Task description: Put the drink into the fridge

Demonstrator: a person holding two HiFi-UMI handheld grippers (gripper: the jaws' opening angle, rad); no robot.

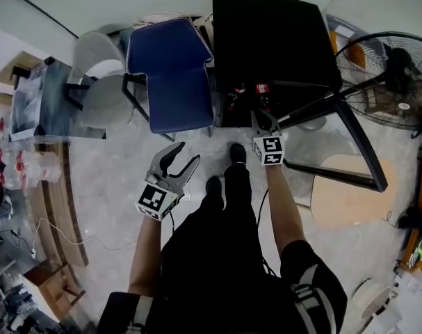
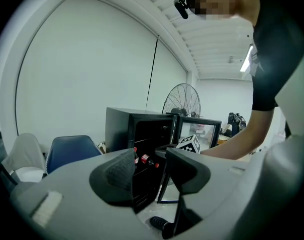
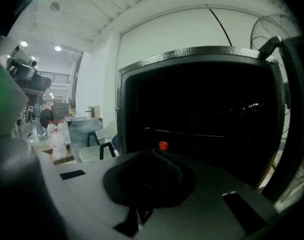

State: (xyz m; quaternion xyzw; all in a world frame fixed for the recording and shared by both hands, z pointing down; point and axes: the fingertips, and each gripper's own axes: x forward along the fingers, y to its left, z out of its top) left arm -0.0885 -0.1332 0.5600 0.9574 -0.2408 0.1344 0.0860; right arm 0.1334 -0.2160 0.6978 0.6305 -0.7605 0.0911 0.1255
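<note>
A black fridge (image 1: pixel 266 40) stands on the floor with its glass door (image 1: pixel 350 148) swung open to the right. Drink bottles with red caps (image 1: pixel 261 89) lie on its shelf and also show in the left gripper view (image 2: pixel 147 160). My right gripper (image 1: pixel 261 117) reaches to the fridge opening; its jaws are shut with nothing seen between them (image 3: pixel 150 156). Just past its tips is a red bottle cap (image 3: pixel 163 145) inside the dark fridge (image 3: pixel 202 109). My left gripper (image 1: pixel 185 155) hangs back over the floor, open and empty (image 2: pixel 152 166).
A blue chair (image 1: pixel 170 75) and a pale chair (image 1: pixel 103 82) stand left of the fridge. A floor fan (image 1: pixel 391 75) is behind the open door, and a round wooden board (image 1: pixel 346 200) lies by it. A table with water bottles (image 1: pixel 30 165) is at the far left.
</note>
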